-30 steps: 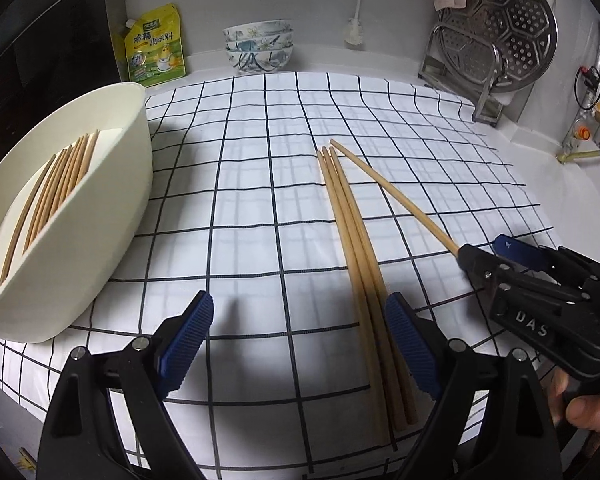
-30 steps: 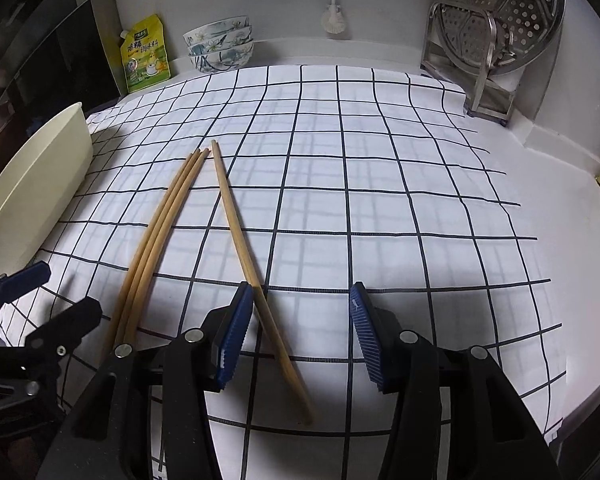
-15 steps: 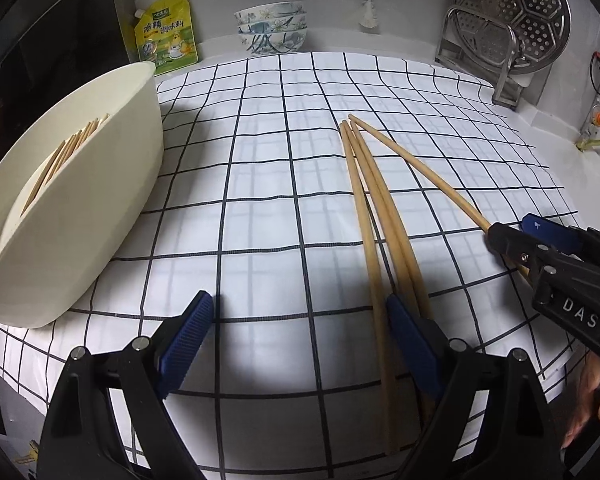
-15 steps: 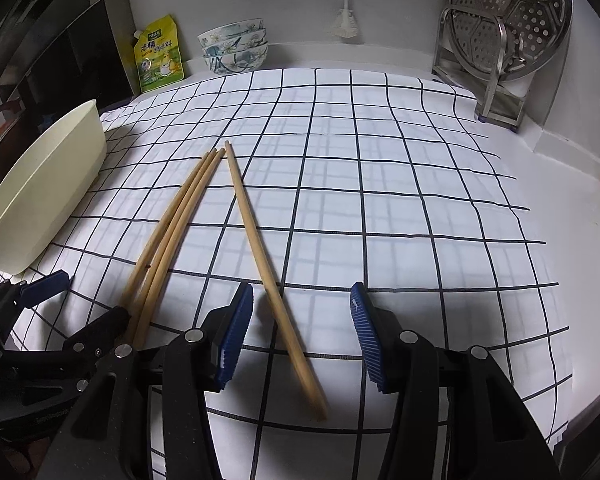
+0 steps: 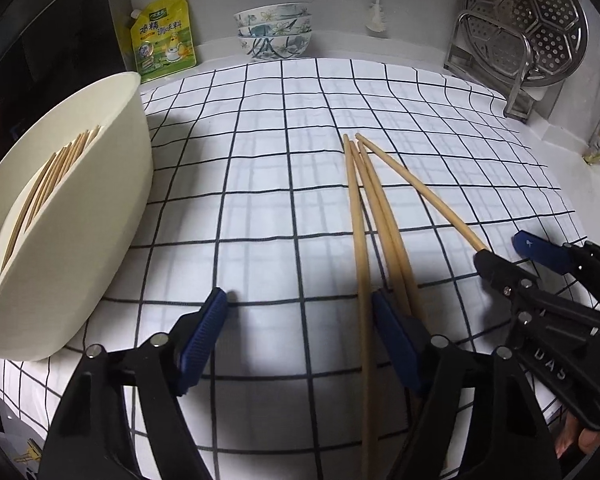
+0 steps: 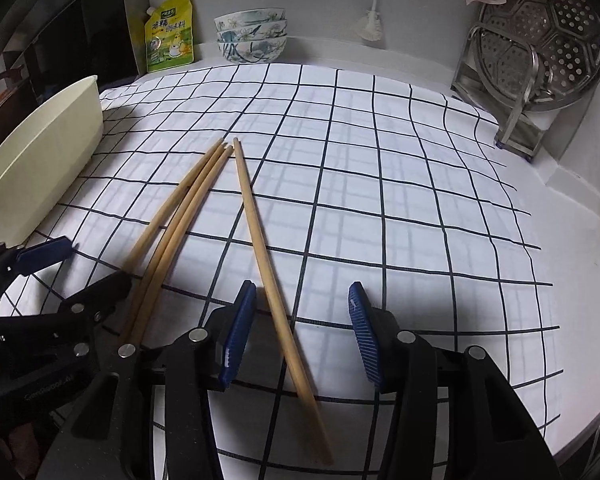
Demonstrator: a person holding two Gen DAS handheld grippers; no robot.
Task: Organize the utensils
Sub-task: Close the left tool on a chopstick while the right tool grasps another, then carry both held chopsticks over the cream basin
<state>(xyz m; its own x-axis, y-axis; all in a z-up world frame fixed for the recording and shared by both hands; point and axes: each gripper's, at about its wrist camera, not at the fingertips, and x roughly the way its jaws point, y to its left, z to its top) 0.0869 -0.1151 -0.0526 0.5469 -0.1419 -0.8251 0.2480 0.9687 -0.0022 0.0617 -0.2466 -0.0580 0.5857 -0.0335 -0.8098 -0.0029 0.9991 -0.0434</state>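
Observation:
Three wooden chopsticks [image 5: 374,216] lie together on the checked cloth, with a single chopstick [image 5: 420,194] splayed to their right. My left gripper [image 5: 300,320] is open, its right finger touching the bundle near its end. In the right wrist view the bundle [image 6: 172,224] runs under the left gripper [image 6: 52,280]. My right gripper [image 6: 302,320] is open, and the single chopstick [image 6: 268,264] lies between its fingers. A cream basin [image 5: 72,216] at the left holds several chopsticks [image 5: 48,184].
A yellow seasoning pouch [image 5: 160,36] and stacked patterned bowls [image 5: 274,28] stand at the back wall. A metal rack with a perforated steamer plate [image 5: 528,20] stands at the back right. The cloth's front edge hangs near both grippers.
Both grippers have shifted slightly left and lower over the cloth. The left gripper's right finger now rests against the bundle. The chopsticks have not moved.

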